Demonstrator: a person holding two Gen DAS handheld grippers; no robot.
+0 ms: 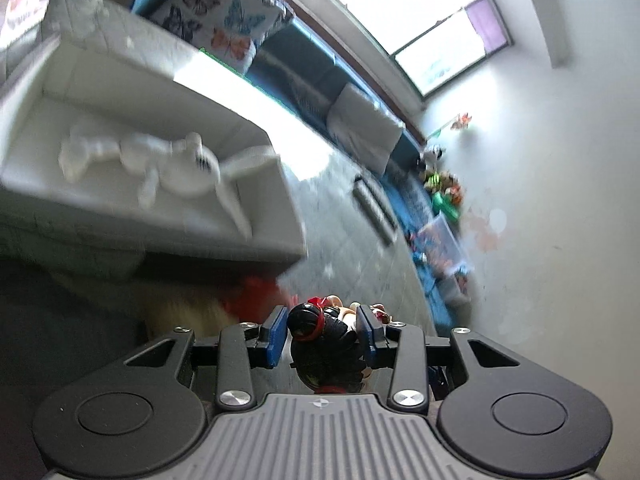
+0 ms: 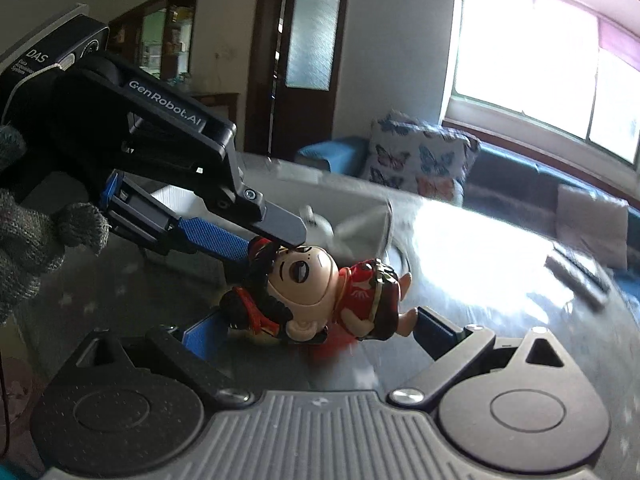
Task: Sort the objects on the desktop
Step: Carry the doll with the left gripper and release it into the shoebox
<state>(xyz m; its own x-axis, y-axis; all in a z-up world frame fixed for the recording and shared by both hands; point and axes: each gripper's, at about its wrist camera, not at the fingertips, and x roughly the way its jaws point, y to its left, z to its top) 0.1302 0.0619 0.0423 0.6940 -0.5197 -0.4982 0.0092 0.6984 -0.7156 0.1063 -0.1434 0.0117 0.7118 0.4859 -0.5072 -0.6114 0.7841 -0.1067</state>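
A toy figurine (image 2: 308, 280) with black hair, a big pale face and a red outfit lies tilted just above the glossy table (image 2: 460, 248). My left gripper (image 2: 272, 242) comes in from the left and is shut on its head, one finger above and one blue pad below. In the left wrist view the figurine's black hair (image 1: 310, 322) fills the space between the left gripper's (image 1: 322, 316) blue pads. My right gripper (image 2: 318, 322) is open, with its fingers spread wide on either side of the figurine's body and not touching it.
A white tray (image 1: 276, 208) holding a white rabbit-like toy (image 1: 160, 160) stands on the table just beyond the figurine. A grey remote (image 2: 576, 276) lies farther right. A sofa with a butterfly cushion (image 2: 416, 160) runs behind. A gloved hand (image 2: 32, 240) holds the left gripper.
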